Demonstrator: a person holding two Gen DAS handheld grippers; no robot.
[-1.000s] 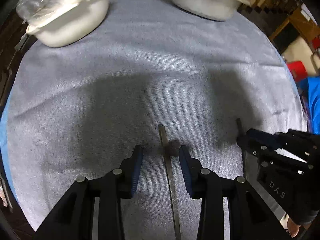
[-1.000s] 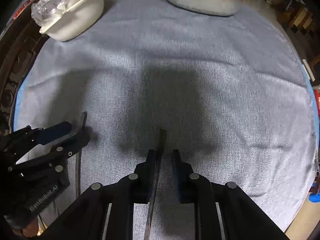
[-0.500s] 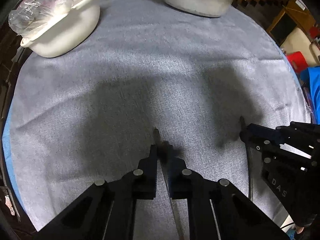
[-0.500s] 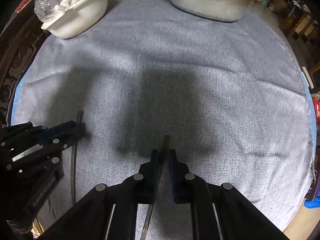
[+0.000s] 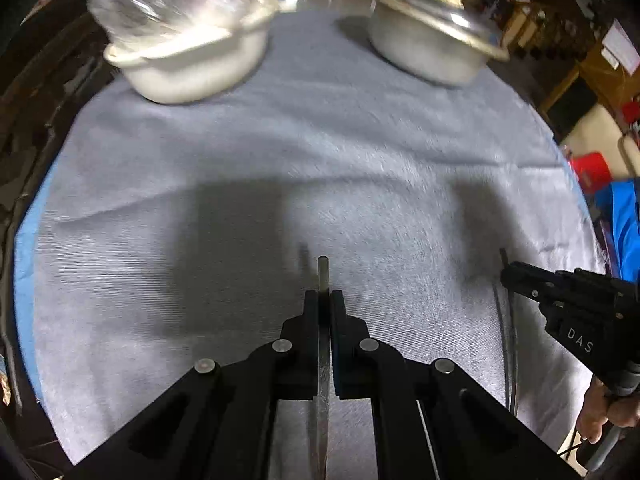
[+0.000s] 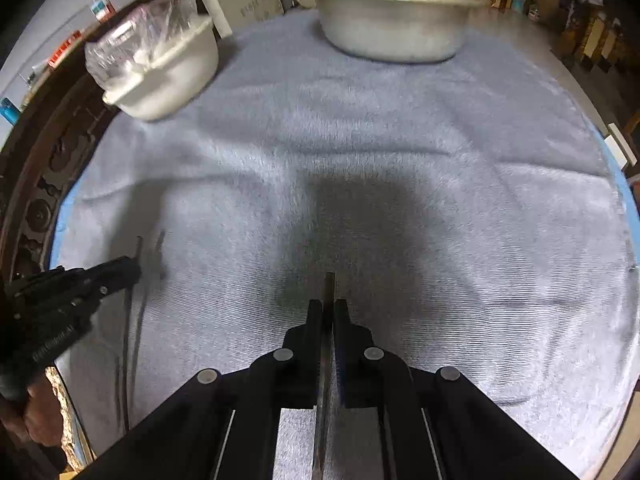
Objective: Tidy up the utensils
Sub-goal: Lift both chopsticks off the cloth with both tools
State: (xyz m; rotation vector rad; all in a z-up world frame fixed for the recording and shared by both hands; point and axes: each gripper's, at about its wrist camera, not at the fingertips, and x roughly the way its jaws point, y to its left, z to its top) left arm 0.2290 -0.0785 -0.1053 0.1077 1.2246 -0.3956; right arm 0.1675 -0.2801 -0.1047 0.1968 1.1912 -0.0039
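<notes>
My left gripper (image 5: 324,294) is shut on a flat metal utensil handle (image 5: 323,276) that sticks out past the fingertips, lifted above the grey cloth (image 5: 320,152). My right gripper (image 6: 329,302) is shut on a second metal utensil handle (image 6: 329,286), also held above the cloth. Each gripper shows in the other's view: the right gripper (image 5: 506,274) at the right edge, the left gripper (image 6: 136,268) at the left edge. The utensils' working ends are hidden behind the grippers.
A white bowl (image 5: 188,64) with clear plastic in it stands at the back left. A lidded metal pot (image 5: 432,48) stands at the back right; it also shows in the right wrist view (image 6: 392,28). The round table drops off past the cloth's edge.
The left gripper closed on its utensil. Both grippers then rose from the cloth with their utensils, and the views tilted up toward the bowl and pot.
</notes>
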